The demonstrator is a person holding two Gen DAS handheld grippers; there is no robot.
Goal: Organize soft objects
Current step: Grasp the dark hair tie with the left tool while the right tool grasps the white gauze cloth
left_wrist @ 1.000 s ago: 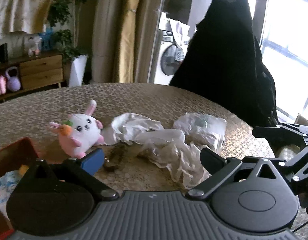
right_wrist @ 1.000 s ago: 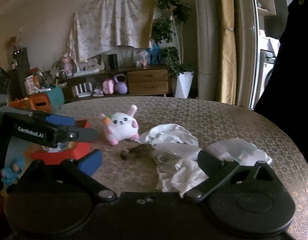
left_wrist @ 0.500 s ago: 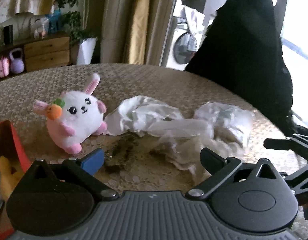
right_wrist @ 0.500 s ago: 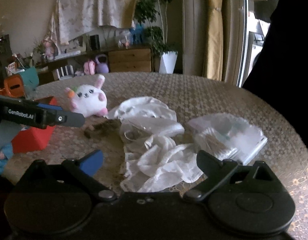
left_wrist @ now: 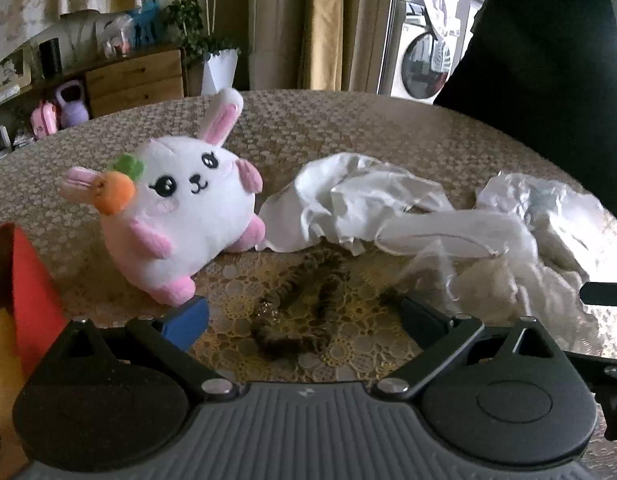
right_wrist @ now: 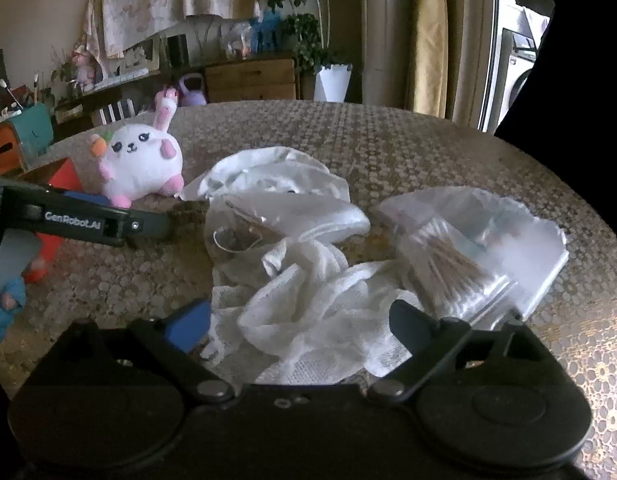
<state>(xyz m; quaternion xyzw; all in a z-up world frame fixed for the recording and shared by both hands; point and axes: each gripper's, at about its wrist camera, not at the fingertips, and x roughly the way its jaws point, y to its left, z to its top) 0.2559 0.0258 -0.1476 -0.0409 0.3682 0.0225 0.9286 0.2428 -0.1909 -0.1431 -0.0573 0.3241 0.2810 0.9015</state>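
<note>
Behind the round, lace-covered surface (left_wrist: 348, 128) stand a wooden dresser (right_wrist: 250, 80), a potted plant (right_wrist: 308, 20) and gold curtains (left_wrist: 324, 24). Take the plush bunny (left_wrist: 180, 216) as the landmark. Right of it and nearly touching its foot lies a crumpled white cloth (left_wrist: 348, 200), which runs on into a white mesh fabric (right_wrist: 308, 300) and then a clear plastic bag (right_wrist: 480, 240) nearest the right edge. Just in front of the bunny, on bare lace, sits a dark curled cord-like thing (left_wrist: 300, 300); what it is I cannot tell. Left of the bunny, a red box (left_wrist: 24, 272) stands at the surface's near-left edge.

Left gripper (left_wrist: 304, 316) is spread wide over the dark thing, nothing pinched between its jaws. Right gripper (right_wrist: 300, 324) has its jaws closing but wide apart, with mesh fabric lying between them and not yet squeezed. Beyond the bunny the surface is open up to its far rim.
</note>
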